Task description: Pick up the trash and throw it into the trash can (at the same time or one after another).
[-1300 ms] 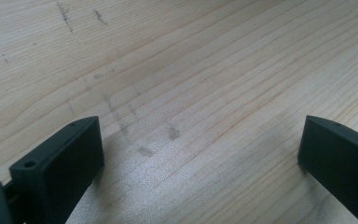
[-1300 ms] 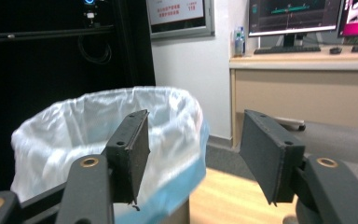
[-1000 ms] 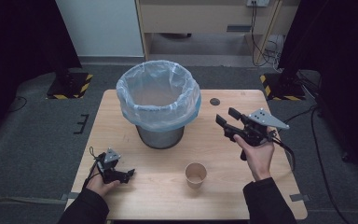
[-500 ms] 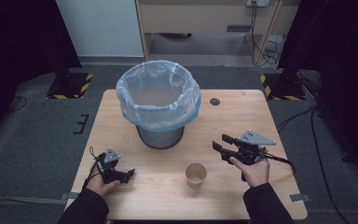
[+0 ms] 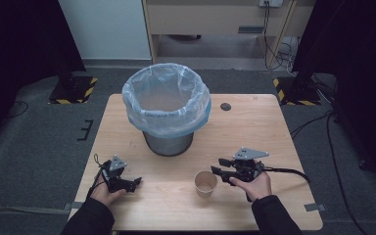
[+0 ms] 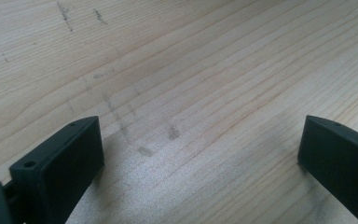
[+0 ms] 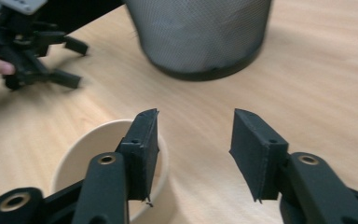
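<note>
A tan paper cup (image 5: 205,183) stands upright on the wooden table (image 5: 254,127) near its front edge. My right gripper (image 5: 218,166) is low beside the cup's right side, pointing left at it. In the right gripper view its left jaw hangs over the cup (image 7: 88,154) mouth and its right jaw is outside, so the rim's near wall lies between them, unpressed. My right gripper (image 7: 193,121) has just been closing and is still open. My left gripper (image 5: 135,183) rests at the front left, and in its own view my left gripper (image 6: 200,123) is wide open over bare wood.
A mesh waste bin (image 5: 166,105) lined with a pale blue plastic bag stands mid-table, behind the cup; its base (image 7: 200,32) is close ahead in the right gripper view. A dark round cable hole (image 5: 225,106) sits at the back right. Grey floor surrounds the table.
My right gripper has dropped from above the table's right side down and toward the cup, and its jaws have narrowed. The left gripper has stayed put.
</note>
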Action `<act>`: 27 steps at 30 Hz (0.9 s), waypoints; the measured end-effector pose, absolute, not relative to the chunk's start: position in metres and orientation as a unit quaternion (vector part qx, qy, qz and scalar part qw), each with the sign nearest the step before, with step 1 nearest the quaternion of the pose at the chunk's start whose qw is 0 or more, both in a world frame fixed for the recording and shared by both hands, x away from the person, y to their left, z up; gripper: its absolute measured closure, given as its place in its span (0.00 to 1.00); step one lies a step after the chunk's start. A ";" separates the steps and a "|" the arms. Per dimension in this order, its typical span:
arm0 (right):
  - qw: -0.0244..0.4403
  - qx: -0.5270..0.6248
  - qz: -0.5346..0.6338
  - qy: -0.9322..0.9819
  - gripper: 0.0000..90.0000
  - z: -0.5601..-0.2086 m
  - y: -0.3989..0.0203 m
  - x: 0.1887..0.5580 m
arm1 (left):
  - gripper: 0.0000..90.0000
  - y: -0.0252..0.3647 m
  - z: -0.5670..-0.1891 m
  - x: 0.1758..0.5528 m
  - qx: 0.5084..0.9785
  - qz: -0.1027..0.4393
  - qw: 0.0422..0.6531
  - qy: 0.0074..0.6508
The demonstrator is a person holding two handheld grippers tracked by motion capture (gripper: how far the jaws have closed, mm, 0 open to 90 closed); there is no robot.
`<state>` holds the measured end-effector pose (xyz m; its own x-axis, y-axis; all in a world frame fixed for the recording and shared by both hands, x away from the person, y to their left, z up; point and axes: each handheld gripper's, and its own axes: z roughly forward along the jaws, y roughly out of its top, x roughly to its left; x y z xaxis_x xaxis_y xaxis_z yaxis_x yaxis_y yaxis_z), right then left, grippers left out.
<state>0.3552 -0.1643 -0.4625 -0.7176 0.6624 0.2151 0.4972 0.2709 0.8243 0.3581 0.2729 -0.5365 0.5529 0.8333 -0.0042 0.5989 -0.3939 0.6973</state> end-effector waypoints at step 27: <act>0.018 0.361 0.412 0.836 0.92 -0.477 -0.155 0.353 | 0.00 0.273 -0.536 0.358 0.816 0.176 0.333 0.439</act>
<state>0.3533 -0.1548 -0.4767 -0.7388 0.6186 0.2673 0.5888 0.3994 0.7027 0.3581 0.2729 -0.5365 0.5529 0.8332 -0.0044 0.5990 -0.3937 0.6973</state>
